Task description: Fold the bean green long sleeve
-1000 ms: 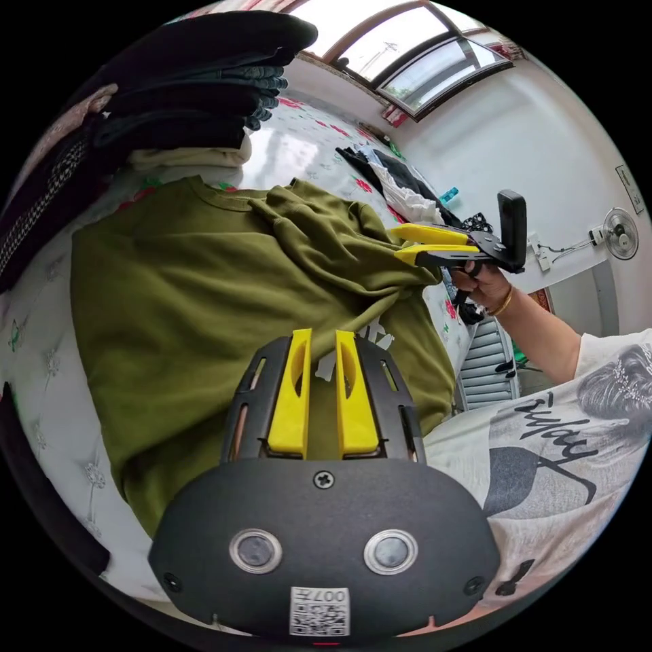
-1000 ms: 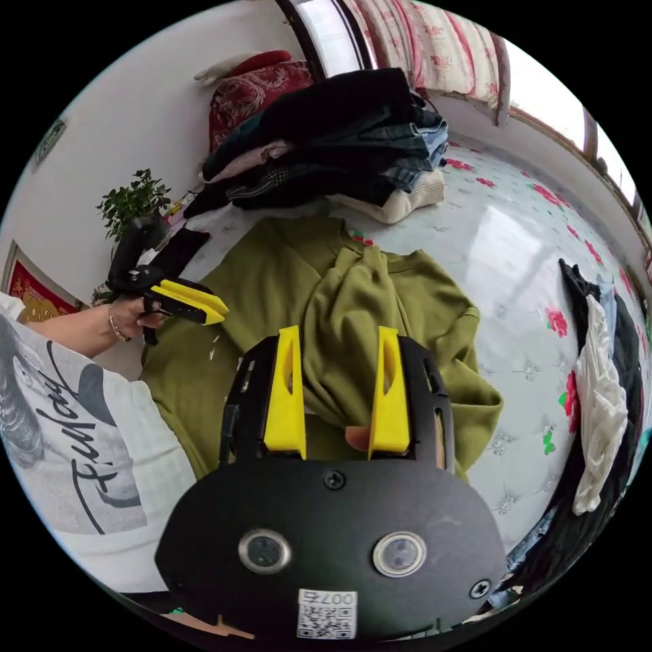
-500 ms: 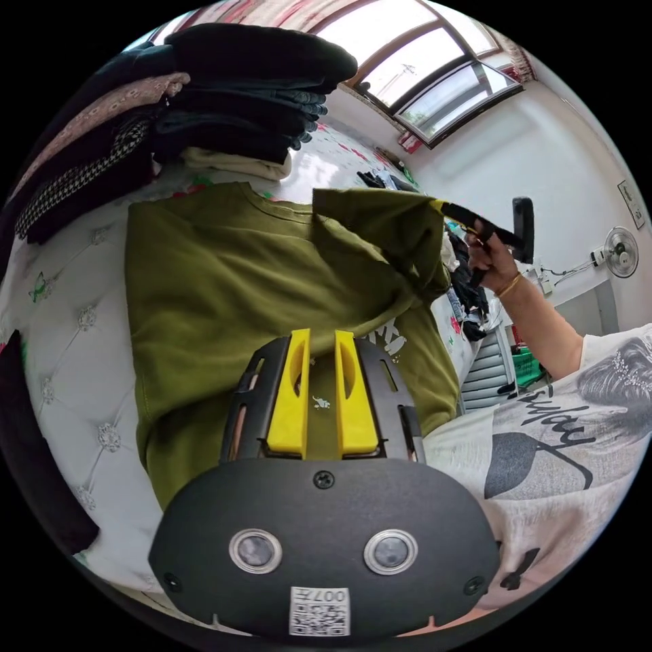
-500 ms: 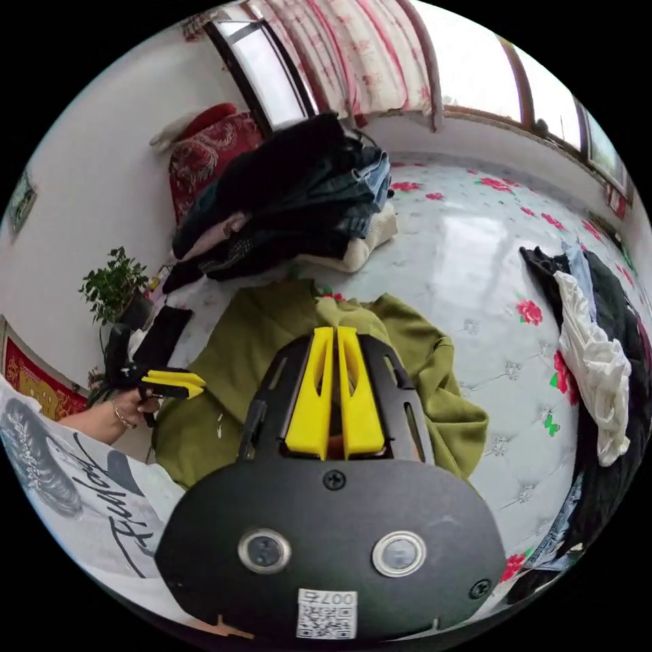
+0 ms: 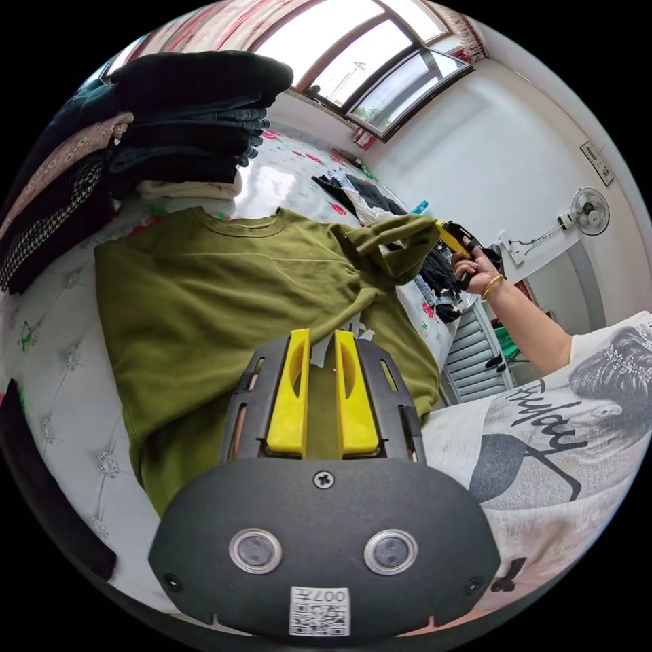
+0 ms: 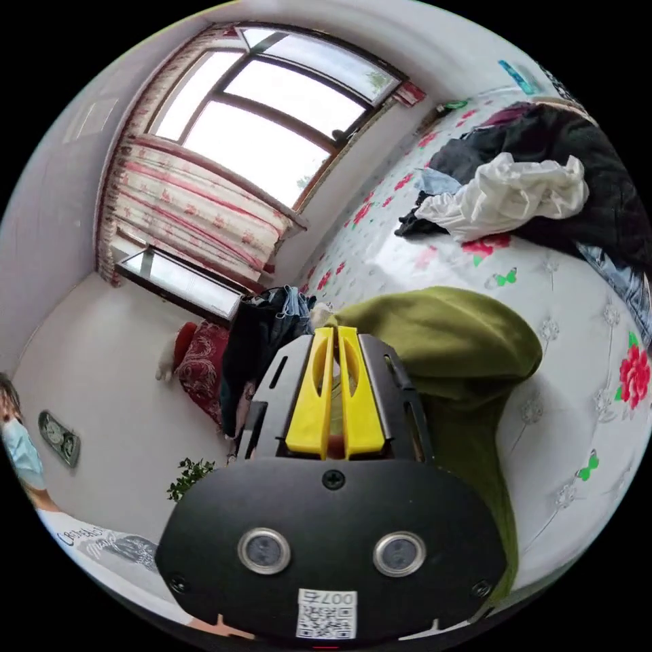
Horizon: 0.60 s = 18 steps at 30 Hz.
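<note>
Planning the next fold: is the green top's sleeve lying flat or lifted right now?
Lifted. The right claw is shut on the sleeve, holding it off the bed, away from the spread body.

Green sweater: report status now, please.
Right gripper shut on sleeve, lifted. Left gripper empty above green sweater. Stacked clothes beside collar.
</note>
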{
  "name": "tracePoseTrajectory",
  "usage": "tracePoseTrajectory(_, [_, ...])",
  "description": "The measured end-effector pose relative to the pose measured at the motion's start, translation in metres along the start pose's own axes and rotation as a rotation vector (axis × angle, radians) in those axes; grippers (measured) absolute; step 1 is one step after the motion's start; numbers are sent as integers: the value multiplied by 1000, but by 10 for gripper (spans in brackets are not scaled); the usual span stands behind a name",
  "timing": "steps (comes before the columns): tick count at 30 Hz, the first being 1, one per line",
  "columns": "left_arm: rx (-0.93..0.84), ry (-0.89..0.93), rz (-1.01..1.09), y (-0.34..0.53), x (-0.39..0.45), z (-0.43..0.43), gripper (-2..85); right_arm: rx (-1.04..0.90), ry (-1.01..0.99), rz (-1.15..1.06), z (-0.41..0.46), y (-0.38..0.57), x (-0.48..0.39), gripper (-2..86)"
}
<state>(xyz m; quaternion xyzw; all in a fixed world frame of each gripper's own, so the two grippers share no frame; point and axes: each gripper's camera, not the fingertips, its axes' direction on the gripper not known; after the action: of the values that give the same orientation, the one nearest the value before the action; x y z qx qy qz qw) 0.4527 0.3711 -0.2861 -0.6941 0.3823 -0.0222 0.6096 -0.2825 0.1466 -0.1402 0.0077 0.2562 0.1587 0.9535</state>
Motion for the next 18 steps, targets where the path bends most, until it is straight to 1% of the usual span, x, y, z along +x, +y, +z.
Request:
tracePoseTrajectory(1, [-10,6,2,0,-1,0,59,16,-31,99,-6,3,18,-3])
tracePoseTrajectory(3, [-27,16,3,-1,-4,2,61,79,-102,136,-15,5,19,-3])
tracePoseTrajectory(5, [-29,34,-5,-4,-7,4,66,115,-206,56,-20,5,-10,-2])
tracePoseTrajectory(7, [-24,65,-18,-8,-8,5,71,98,-342,-174,-19,17,-77,-1])
tracePoseTrajectory(8, [-18,70,-27,-11,-8,6,72,71,-361,-246,-15,23,-95,0])
tracePoseTrajectory(10, [-12,55,-47,-14,-8,5,73,-139,-380,-497,15,72,-155,5])
tracePoseTrajectory(11, [-7,39,-69,-13,-7,4,73,-209,-371,-541,26,90,-164,6])
tracePoseTrajectory(13, [2,0,-117,-9,-8,0,74,-500,-289,-655,74,172,-174,17])
tracePoseTrajectory(16, [1,-69,-201,4,-9,-7,74,-719,-201,-702,94,261,-145,30])
tracePoseTrajectory(18, [-12,-105,-264,13,-9,-7,74,-764,-150,-713,85,288,-122,35])
